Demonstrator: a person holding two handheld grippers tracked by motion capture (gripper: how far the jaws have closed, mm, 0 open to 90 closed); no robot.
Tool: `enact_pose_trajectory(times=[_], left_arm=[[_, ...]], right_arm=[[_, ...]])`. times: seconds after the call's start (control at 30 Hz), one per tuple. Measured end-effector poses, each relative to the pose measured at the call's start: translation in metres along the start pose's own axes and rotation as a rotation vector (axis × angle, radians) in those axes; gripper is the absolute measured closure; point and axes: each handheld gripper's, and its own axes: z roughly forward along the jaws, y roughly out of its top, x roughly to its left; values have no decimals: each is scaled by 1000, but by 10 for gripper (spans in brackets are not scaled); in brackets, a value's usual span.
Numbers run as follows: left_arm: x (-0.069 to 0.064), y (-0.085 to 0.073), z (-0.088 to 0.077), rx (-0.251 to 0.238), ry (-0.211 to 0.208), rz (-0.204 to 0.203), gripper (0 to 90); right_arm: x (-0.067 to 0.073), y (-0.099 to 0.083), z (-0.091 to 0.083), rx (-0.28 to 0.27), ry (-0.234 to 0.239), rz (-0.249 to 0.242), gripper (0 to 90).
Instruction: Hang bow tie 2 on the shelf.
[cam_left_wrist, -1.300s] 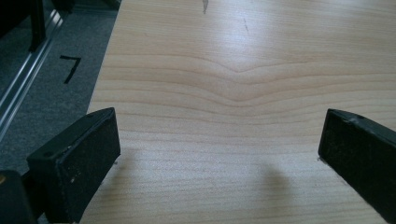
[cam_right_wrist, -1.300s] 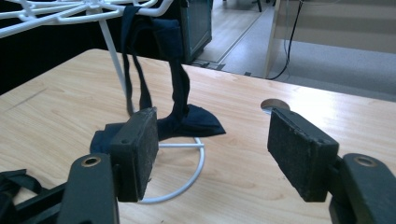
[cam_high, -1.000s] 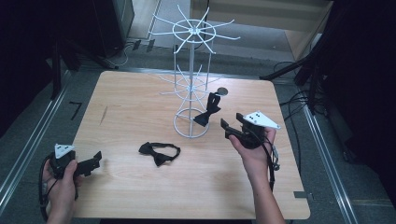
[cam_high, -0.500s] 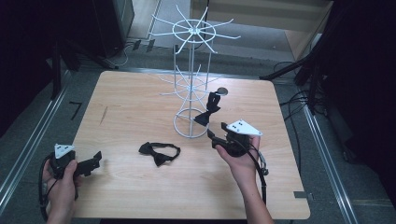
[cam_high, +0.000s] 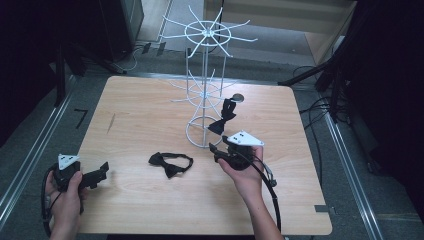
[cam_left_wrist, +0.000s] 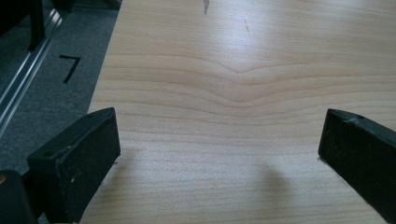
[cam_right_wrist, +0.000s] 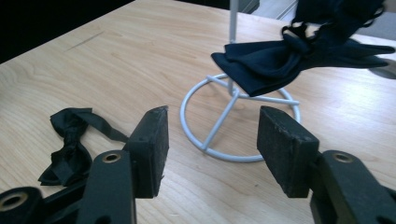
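A white wire display rack (cam_high: 205, 87) stands mid-table, with a black bow tie (cam_high: 224, 118) hanging low on it. A second black bow tie (cam_high: 170, 163) lies flat on the wooden table (cam_high: 140, 115). My right gripper (cam_high: 215, 153) hovers just in front of the rack's base, pointing left, a short way right of the lying tie. Its jaws have just been closing and are open with nothing between them. In the right gripper view (cam_right_wrist: 210, 144), the base ring (cam_right_wrist: 196, 140) lies beyond the jaws, the hanging tie (cam_right_wrist: 289, 60) above and the lying tie (cam_right_wrist: 70, 144) at left. My left gripper (cam_high: 102, 174) rests open near the front left corner.
In the left gripper view the wide-set jaws (cam_left_wrist: 219, 154) frame bare wood close to the table's left edge (cam_left_wrist: 105, 88). A small round dark object (cam_high: 239, 98) sits behind the rack. Cables trail off the right side of the table.
My right hand has moved left and down, from beside the rack to just in front of its base, and its jaws look narrower. The left hand has stayed put.
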Motion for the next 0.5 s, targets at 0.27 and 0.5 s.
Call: enact_pose_trajectory(times=[0.27,0.5], left_arm=[[0,0,0,-1,1,0,0],[0,0,0,0,1,0,0]], right_arm=[[9,-8,13,30,40,-2,531],[15,-13,21,53,61,-7,574]])
